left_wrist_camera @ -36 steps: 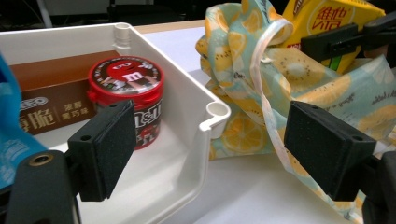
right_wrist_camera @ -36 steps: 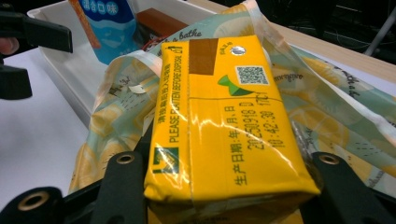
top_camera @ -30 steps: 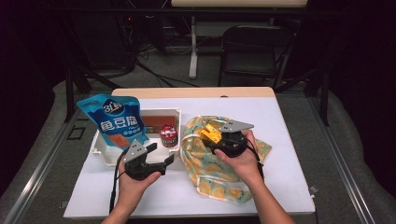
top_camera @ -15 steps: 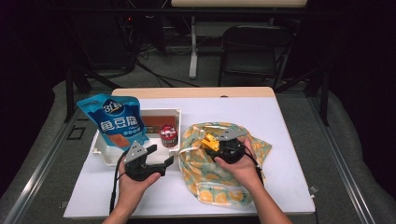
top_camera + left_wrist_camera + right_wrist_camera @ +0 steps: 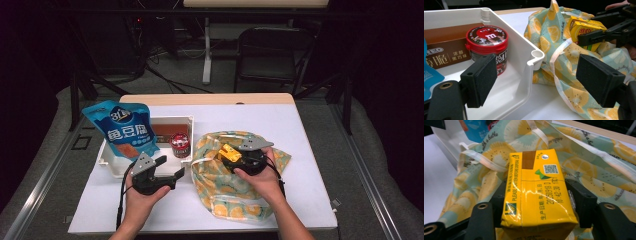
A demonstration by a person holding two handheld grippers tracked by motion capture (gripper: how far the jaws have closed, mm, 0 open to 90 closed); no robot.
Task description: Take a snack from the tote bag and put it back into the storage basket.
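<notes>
Right gripper (image 5: 231,154): jaws just opening, yellow drink carton (image 5: 537,188) between them, pads seemingly still touching, over lemon-print bag (image 5: 227,187). Left gripper (image 5: 169,168): jaws apart, empty, beside white bin (image 5: 112,167).

Dark room; black chair (image 5: 272,55) behind table (image 5: 310,130); grey floor (image 5: 375,165).

The carton's (image 5: 537,192) base is cut off at six o'clock; the pouch (image 5: 124,129) hides the box (image 5: 167,134) at nine o'clock in the tray (image 5: 114,167).
</notes>
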